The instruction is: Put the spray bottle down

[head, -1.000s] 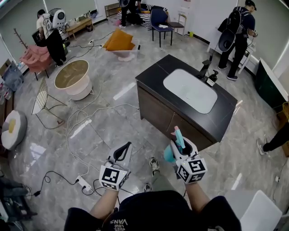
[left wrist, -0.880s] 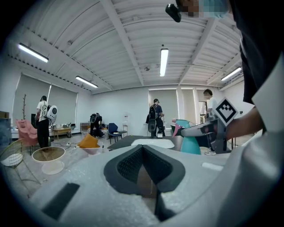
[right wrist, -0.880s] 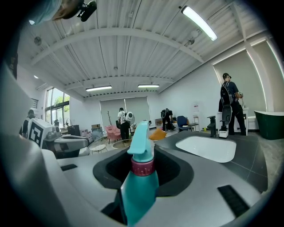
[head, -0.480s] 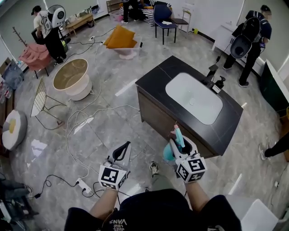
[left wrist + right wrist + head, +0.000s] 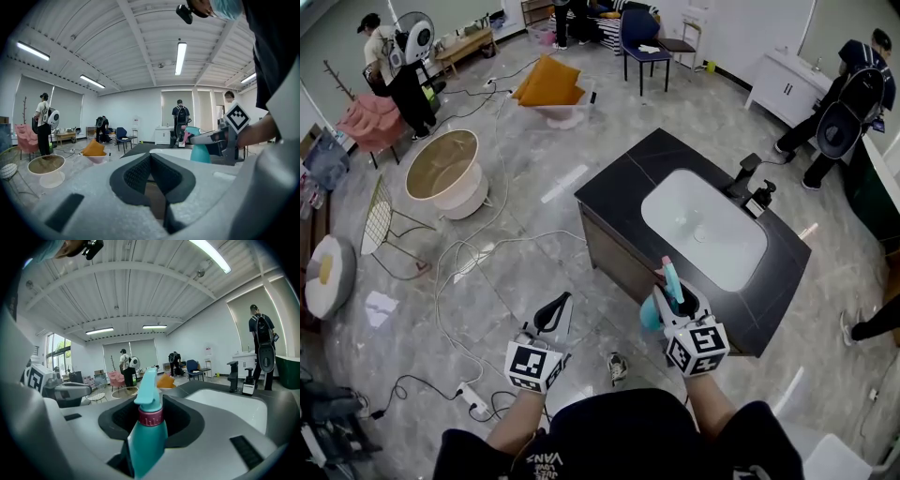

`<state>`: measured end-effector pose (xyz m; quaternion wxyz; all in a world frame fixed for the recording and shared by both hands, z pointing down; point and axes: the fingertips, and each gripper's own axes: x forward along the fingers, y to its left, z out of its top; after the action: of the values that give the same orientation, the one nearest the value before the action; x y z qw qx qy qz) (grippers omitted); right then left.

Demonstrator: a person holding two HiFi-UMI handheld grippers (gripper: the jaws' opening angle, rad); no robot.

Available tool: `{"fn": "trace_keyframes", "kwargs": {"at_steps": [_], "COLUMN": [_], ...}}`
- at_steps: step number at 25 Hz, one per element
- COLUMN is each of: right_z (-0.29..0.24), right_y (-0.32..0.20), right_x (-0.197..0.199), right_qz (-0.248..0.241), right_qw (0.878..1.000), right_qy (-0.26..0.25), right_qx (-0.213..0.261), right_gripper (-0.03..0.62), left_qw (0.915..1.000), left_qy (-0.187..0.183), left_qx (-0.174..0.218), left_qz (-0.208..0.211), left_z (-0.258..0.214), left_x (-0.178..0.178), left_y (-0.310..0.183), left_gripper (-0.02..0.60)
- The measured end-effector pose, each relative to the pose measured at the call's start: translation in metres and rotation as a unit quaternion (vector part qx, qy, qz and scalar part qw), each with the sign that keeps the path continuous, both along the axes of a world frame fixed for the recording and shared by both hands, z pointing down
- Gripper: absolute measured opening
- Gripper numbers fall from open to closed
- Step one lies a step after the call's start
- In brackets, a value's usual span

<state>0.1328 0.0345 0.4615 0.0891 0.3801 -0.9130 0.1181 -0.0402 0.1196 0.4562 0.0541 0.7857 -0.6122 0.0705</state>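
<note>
A teal spray bottle [image 5: 652,316] with a pink collar stands upright between the jaws of my right gripper [image 5: 675,298], which is shut on its body. In the right gripper view the spray bottle [image 5: 147,437] fills the gap between the dark pads. It hangs over the near edge of a black counter [image 5: 619,187] with a white sink basin [image 5: 703,225]. My left gripper [image 5: 555,312] is over the floor to the left of the counter, with its jaws together and nothing in them. The left gripper view shows the spray bottle [image 5: 200,151] off to the right.
A dark faucet [image 5: 743,176] and a soap dispenser [image 5: 761,197] stand at the basin's far side. Cables [image 5: 469,272] and a power strip [image 5: 473,398] lie on the tiled floor at left. A round tub [image 5: 445,169] and a wire chair [image 5: 384,211] stand further left. People stand at the room's edges.
Both grippers have moved forward towards the counter, and its near edge now lies under the right gripper. The bottle stays gripped as before.
</note>
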Motion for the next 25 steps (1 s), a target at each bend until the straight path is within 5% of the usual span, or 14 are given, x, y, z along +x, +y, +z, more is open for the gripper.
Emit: {"fn": "trace_keyframes", "kwargs": {"at_steps": [15, 25], "right_z": [-0.001, -0.011], "right_y": [-0.101, -0.156], "right_x": [-0.017, -0.049], "right_qz": [0.017, 0.103], "right_qw": [1.000, 0.995], "right_qy": [-0.002, 0.004], "right_qx": [0.004, 0.011], "right_gripper": [0.149, 0.149], "left_qw": [1.0000, 0.9976], "left_qy": [0.007, 0.013], "left_qx": [-0.001, -0.002], "left_qz": [-0.004, 0.068], "left_z": [0.002, -0.005], "left_x": [-0.030, -0.084], "left_y": [-0.096, -0.179], "left_gripper": [0.011, 0.011]}}
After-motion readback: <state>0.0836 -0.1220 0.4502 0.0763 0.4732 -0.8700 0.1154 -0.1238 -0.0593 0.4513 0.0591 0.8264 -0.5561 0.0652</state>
